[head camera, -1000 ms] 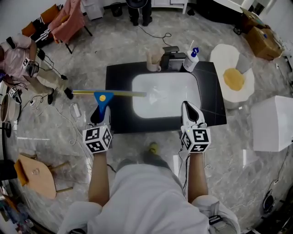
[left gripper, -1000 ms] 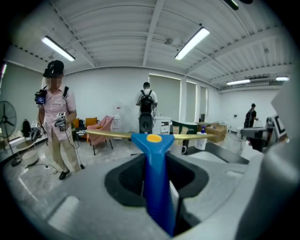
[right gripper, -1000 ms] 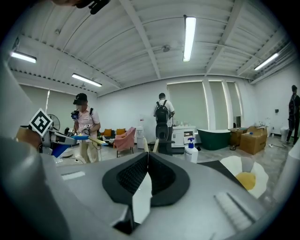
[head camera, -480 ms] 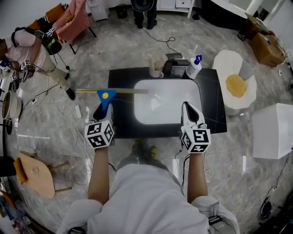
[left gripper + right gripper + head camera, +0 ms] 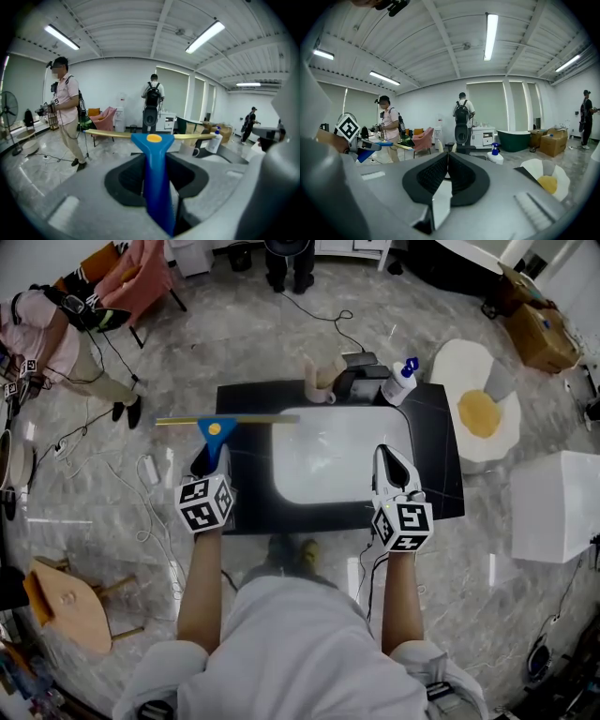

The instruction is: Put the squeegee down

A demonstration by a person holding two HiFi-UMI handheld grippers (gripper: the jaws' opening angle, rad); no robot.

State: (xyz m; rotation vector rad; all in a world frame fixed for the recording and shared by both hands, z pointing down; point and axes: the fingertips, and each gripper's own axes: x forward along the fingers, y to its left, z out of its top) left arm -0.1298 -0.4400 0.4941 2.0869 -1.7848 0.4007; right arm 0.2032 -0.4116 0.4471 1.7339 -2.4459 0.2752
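Head view, seen from above: left gripper (image 5: 208, 463) clamped on the blue handle of the squeegee (image 5: 217, 427), yellow blade crosswise just beyond the jaws, over the left edge of the black counter (image 5: 246, 395); right gripper (image 5: 390, 461) closed, empty.

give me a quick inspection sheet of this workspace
surface: black counter with a white sink basin, basin looks bare
job's things: squeegee, blue handle, yellow blade, over the counter's left edge, not yet put down
clutter: blue-topped pump bottle and cream mug at the counter's back edge
grippers: left hand-held gripper shut on the squeegee handle; right hand-held gripper shut, empty
cables: loose cables on the floor left of the counter
surroundings: marble floor, wooden stool, pink chair, white box, person far left
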